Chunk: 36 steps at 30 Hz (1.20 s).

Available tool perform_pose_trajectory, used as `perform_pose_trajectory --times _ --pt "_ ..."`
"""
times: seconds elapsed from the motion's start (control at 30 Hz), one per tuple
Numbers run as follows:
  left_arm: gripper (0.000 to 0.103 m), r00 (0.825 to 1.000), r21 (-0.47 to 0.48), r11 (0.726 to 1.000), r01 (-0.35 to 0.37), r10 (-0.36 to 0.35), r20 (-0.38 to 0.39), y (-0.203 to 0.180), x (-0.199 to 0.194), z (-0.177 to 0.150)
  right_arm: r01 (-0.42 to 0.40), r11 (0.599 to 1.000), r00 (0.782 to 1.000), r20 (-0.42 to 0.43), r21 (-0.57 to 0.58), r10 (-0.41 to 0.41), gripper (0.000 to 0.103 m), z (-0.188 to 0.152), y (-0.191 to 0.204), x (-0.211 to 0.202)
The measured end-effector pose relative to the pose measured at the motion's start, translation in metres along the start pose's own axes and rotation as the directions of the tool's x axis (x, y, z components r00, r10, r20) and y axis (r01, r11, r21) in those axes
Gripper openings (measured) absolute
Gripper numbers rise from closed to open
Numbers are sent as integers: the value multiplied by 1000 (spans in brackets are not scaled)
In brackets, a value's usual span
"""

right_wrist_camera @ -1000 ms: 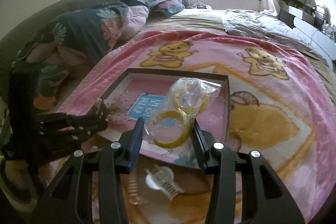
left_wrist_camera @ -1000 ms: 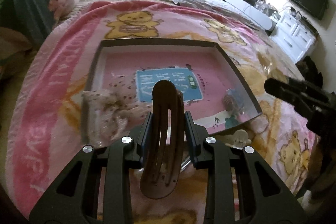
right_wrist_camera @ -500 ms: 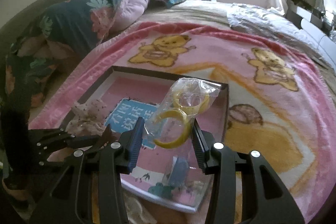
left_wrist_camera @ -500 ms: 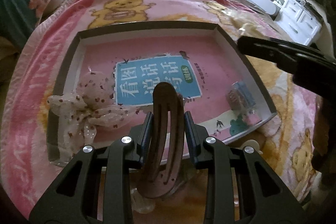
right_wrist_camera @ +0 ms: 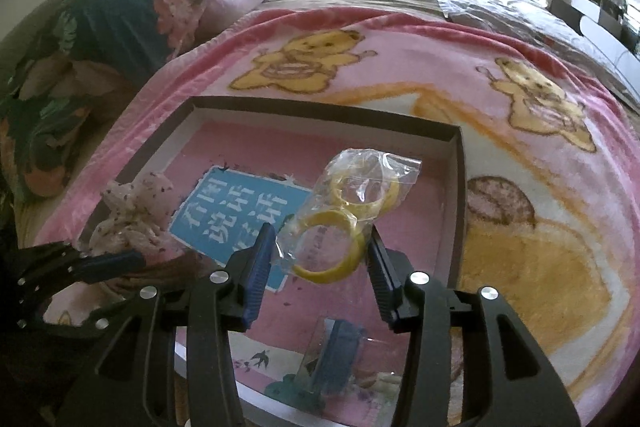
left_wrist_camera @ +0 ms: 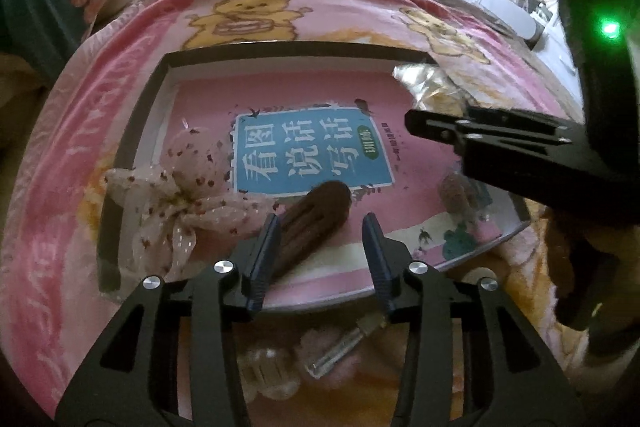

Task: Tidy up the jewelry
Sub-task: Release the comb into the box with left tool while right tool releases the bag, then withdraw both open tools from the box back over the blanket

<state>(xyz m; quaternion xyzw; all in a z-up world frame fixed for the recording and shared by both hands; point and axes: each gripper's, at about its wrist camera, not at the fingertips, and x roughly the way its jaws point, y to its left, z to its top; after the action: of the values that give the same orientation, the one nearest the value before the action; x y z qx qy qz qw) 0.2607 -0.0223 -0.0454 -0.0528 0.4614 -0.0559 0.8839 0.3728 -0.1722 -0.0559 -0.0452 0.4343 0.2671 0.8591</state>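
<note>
Both my grippers have come down over the tray (left_wrist_camera: 132, 131) since a second ago, and the book (left_wrist_camera: 312, 155) lining its floor fills more of each view. My left gripper (left_wrist_camera: 318, 239) has just been opening: the brown clip (left_wrist_camera: 316, 217) that stood clamped upright between its fingers now lies tilted on the book, leaning against my left finger (left_wrist_camera: 264, 247) and clear of the other one, so the jaws stand apart with nothing pressed between them. Just left of the clip the speckled bow (left_wrist_camera: 180, 195) rests in the tray's near left part, and a small bag (left_wrist_camera: 456, 193) of something dark lies toward the right wall.

My right gripper (right_wrist_camera: 320, 259) has been opening too. The clear bag of yellow rings (right_wrist_camera: 352, 211) sits between its fingers; the lower ring reaches from one pad almost to the other, but whether the pads press on it I cannot tell. The bag hangs over the tray's right half, short of the far right corner. Below it a blue comb-like piece (right_wrist_camera: 340, 351) in plastic lies on the book.

On the pink blanket (right_wrist_camera: 540, 227) in front of the tray, in my left view, lie a metal clip (left_wrist_camera: 344, 347) and a pale, blurred piece beside it.
</note>
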Motion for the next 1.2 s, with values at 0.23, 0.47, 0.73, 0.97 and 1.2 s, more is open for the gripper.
perform_pose_trajectory --times 0.23,0.47,0.73,0.97,1.2 --pt "53 1000 -20 1000 -8 9 20 -1 -17 -8 -11 1000 1000 20 28 11 75 0 4 -16" --pt "70 998 -52 999 -14 17 62 0 -41 -10 -20 995 997 80 98 12 92 -1 4 -50" --pt "84 995 -56 998 -24 29 96 -3 -65 -14 -20 992 992 130 123 4 98 -9 12 -91" --pt "92 989 -34 999 -37 42 142 -7 -90 -16 -18 994 987 158 110 0 98 -25 29 -121" --pt "93 979 -7 998 -63 63 192 -11 -116 -23 -46 994 979 202 96 26 98 -36 48 -150"
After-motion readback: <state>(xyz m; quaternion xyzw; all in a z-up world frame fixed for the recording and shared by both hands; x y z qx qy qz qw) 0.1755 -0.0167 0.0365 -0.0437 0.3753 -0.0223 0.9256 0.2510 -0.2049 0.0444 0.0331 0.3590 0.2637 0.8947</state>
